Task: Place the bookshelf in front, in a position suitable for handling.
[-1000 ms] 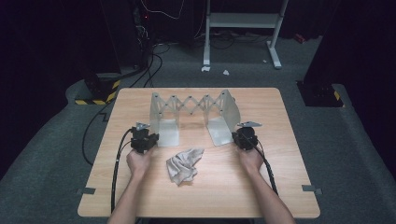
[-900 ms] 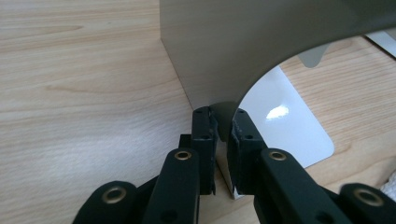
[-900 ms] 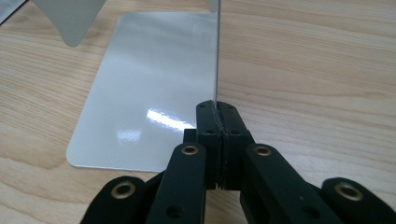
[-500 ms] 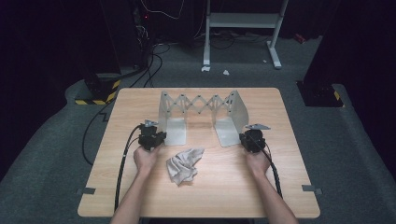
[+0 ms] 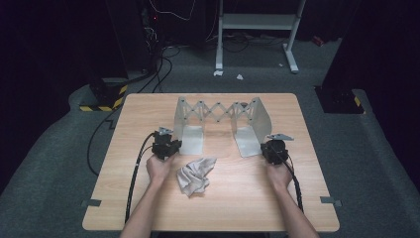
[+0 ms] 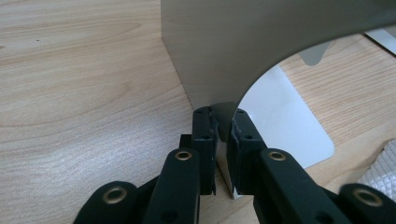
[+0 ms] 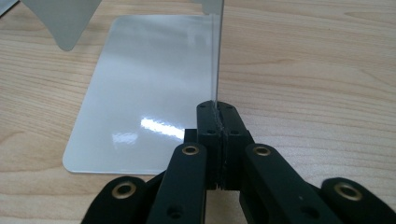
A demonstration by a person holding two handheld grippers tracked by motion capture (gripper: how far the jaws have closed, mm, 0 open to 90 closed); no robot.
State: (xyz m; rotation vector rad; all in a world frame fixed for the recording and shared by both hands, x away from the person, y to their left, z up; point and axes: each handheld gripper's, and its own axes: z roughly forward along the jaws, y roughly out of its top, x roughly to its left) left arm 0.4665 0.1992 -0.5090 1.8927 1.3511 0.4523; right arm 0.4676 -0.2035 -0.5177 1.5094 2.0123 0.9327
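A folding metal rack point(image 5: 218, 110) with a scissor lattice between two upright end plates stands at the table's middle back. My left gripper point(image 5: 174, 144) is shut on the lower edge of the left end plate point(image 6: 233, 46), whose flat foot point(image 6: 280, 121) lies on the wood beyond the jaws. My right gripper point(image 5: 268, 146) is shut on the thin edge of the right end plate point(image 7: 217, 56), beside that plate's shiny foot point(image 7: 144, 84). A crumpled grey cloth point(image 5: 194, 174) lies on the table between my hands, and its corner point(image 6: 385, 163) appears in the left gripper view.
The wooden table point(image 5: 124, 208) has bare wood in front and to both sides. On the floor behind it stand a white metal frame point(image 5: 257, 22), black cables point(image 5: 158, 64) and a yellow-and-black striped block point(image 5: 104, 106). Cables trail from both grippers along my forearms.
Both hands and the rack they hold have slid to the right across the table. The cloth has stayed where it was.
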